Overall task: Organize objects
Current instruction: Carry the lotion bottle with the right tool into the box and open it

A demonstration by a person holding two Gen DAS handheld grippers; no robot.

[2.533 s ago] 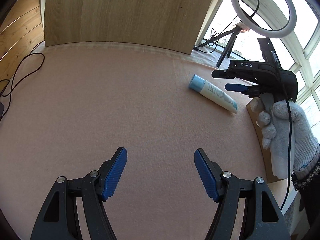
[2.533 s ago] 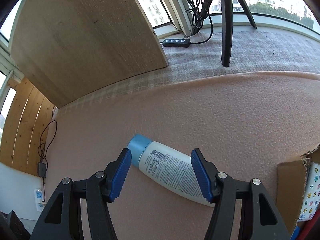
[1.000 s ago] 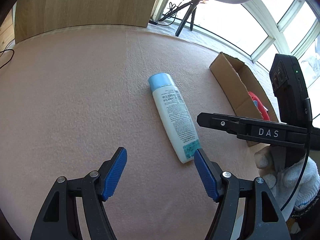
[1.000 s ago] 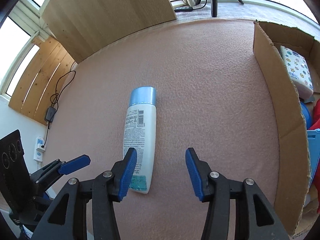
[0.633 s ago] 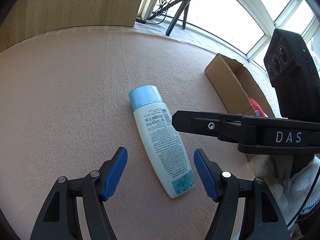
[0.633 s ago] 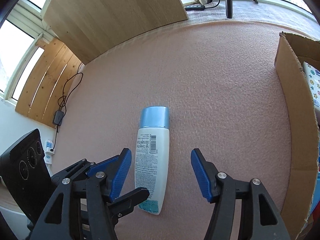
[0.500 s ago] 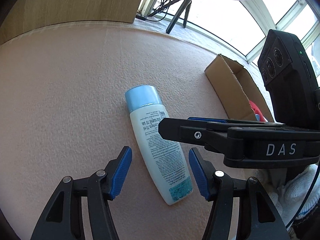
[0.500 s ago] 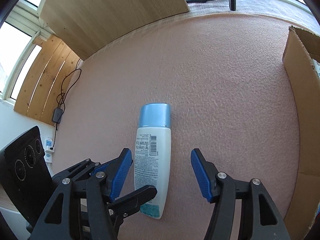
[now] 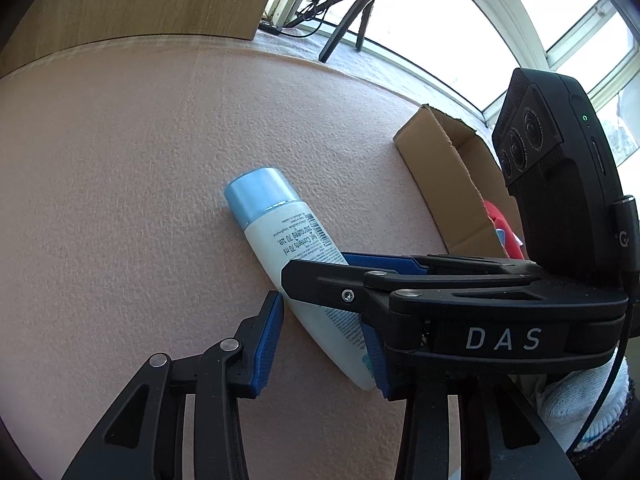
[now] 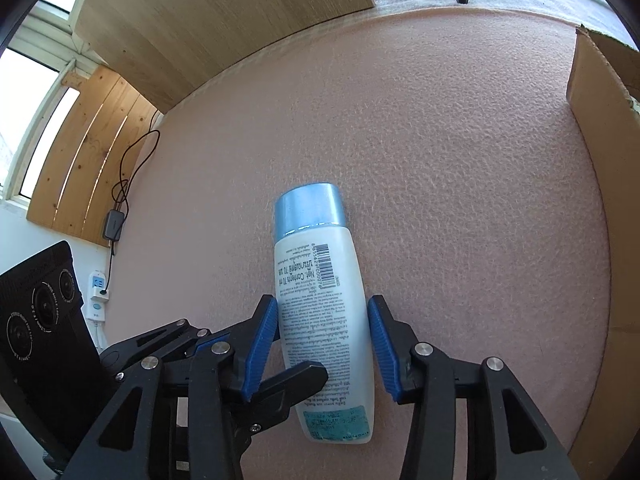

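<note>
A white bottle (image 9: 292, 240) with a light blue cap lies flat on the pink felt, cap pointing away. My left gripper (image 9: 322, 320) straddles its lower half, blue pads pressed against both sides. My right gripper (image 9: 316, 266) reaches in from the right, crossing above the left one, and clamps the same bottle. In the right wrist view the bottle (image 10: 320, 300) sits between the right gripper (image 10: 320, 304) pads, which touch both flanks. One finger (image 10: 296, 380) of the left gripper lies over the bottle's lower left. The bottle's base is partly hidden in the left wrist view.
An open cardboard box (image 9: 440, 168) stands to the right of the bottle, with a red item (image 9: 494, 216) inside; its wall (image 10: 600, 200) fills the right edge. A wooden board (image 10: 224, 12) stands at the back. A tripod (image 9: 348, 28) stands by the window. A white-gloved hand (image 9: 580, 404) holds the right gripper.
Both grippers have moved in over the bottle and narrowed their jaws onto it. The right gripper has swung across above the left one. The bottle has stayed on the felt.
</note>
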